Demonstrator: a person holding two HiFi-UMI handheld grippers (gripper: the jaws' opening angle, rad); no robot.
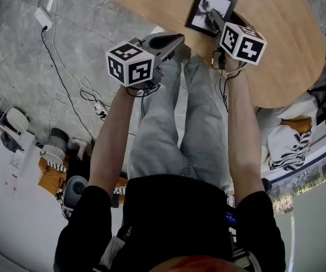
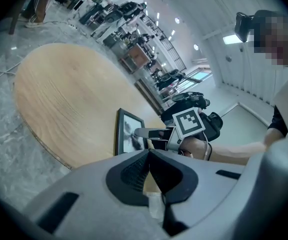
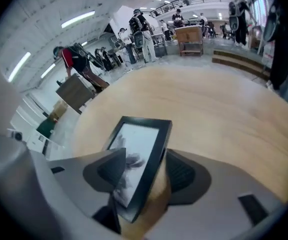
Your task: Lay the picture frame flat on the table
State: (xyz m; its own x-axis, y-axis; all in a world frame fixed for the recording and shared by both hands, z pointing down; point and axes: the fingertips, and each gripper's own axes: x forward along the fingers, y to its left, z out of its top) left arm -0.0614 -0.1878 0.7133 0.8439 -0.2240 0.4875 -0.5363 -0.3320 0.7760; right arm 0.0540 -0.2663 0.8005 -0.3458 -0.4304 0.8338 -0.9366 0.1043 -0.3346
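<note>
A black picture frame (image 1: 210,7) with a grey-and-white print sits near the front edge of the round wooden table (image 1: 276,44). My right gripper (image 1: 212,18) reaches over it, open, jaws on either side. In the right gripper view the frame (image 3: 139,159) stands tilted between the jaws: the left pad (image 3: 109,171) is in front of the glass, and a strip of wood shows between the frame's back and the right pad (image 3: 181,174). My left gripper (image 1: 176,39) hangs off the table over the person's legs, shut with nothing in it (image 2: 149,156). The left gripper view also shows the frame (image 2: 126,131).
Cables (image 1: 78,86) and a power strip (image 1: 41,17) lie on the marble floor at the left, with bags (image 1: 55,152) nearer the person. A patterned cushion (image 1: 287,143) sits at the right. The tabletop (image 3: 209,109) spreads bare beyond the frame. People (image 3: 76,61) stand far off.
</note>
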